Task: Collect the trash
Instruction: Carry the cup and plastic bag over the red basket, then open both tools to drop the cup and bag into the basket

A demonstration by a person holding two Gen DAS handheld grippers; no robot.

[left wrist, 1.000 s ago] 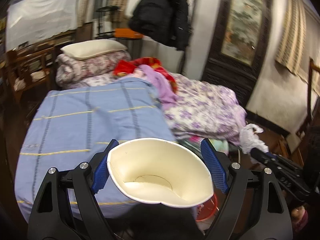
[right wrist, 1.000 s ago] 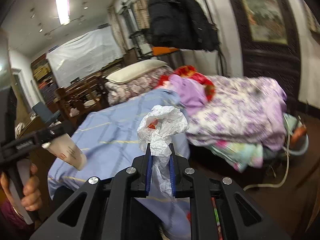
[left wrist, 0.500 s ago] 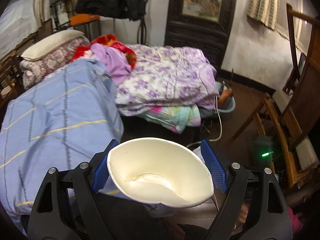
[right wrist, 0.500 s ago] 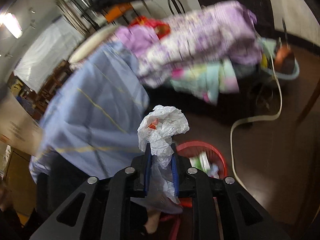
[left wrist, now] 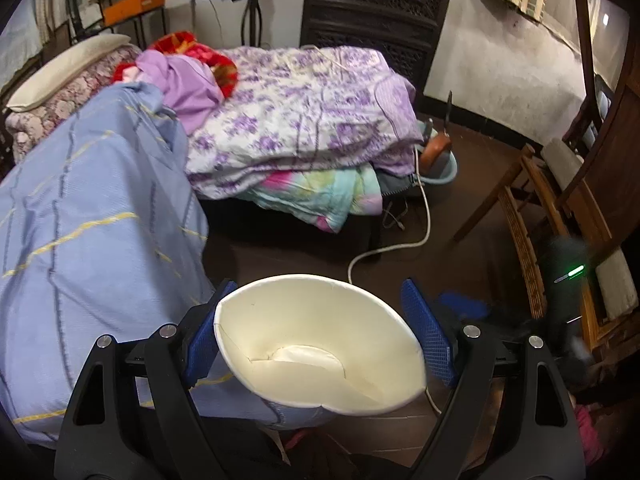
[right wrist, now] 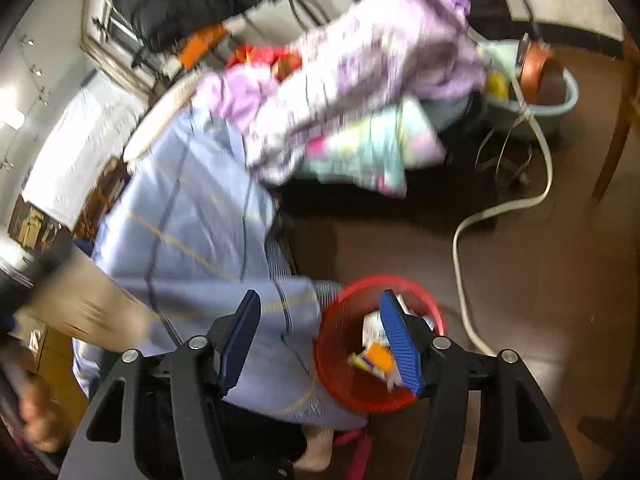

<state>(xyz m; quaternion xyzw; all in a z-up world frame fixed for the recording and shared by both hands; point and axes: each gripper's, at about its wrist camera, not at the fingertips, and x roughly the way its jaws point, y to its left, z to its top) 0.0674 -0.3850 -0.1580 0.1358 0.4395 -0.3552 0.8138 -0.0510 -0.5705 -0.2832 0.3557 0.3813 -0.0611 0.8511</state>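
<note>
While the left gripper (left wrist: 320,332) points steeply down at the floor, it holds a crumpled white paper cup (left wrist: 320,344) between its blue pads (left wrist: 426,332), mouth facing the camera, rim squashed to an oval. Jaws stand wide because the cup fills them (left pad pressed on the wall; right pad close at the rim, contact hard to confirm).

Right gripper (right wrist: 320,344) has just been opening: jaws now well apart, nothing between the pads. Directly under its right finger (right wrist: 400,344) sits a red mesh trash basket (right wrist: 340,364) on the dark floor, with paper and an orange-yellow wrapper (right wrist: 376,358) inside (view is motion-blurred, contents not clear beyond that). A bare foot (right wrist: 316,446) shows at the near edge, just left of the basket.

Left of the basket, a blue striped blanket (right wrist: 192,240) drapes down. At the near left of the right wrist view, a hand (right wrist: 38,426) and the cup's tan outer side (right wrist: 80,304), both blurred.

Farther: purple floral quilt (left wrist: 304,116) stacked on a pastel one, a white cord (left wrist: 416,236) snaking over the floor, a light blue basin (right wrist: 560,96) at far right. Wooden chair (left wrist: 560,200) on the right in the left wrist view.
</note>
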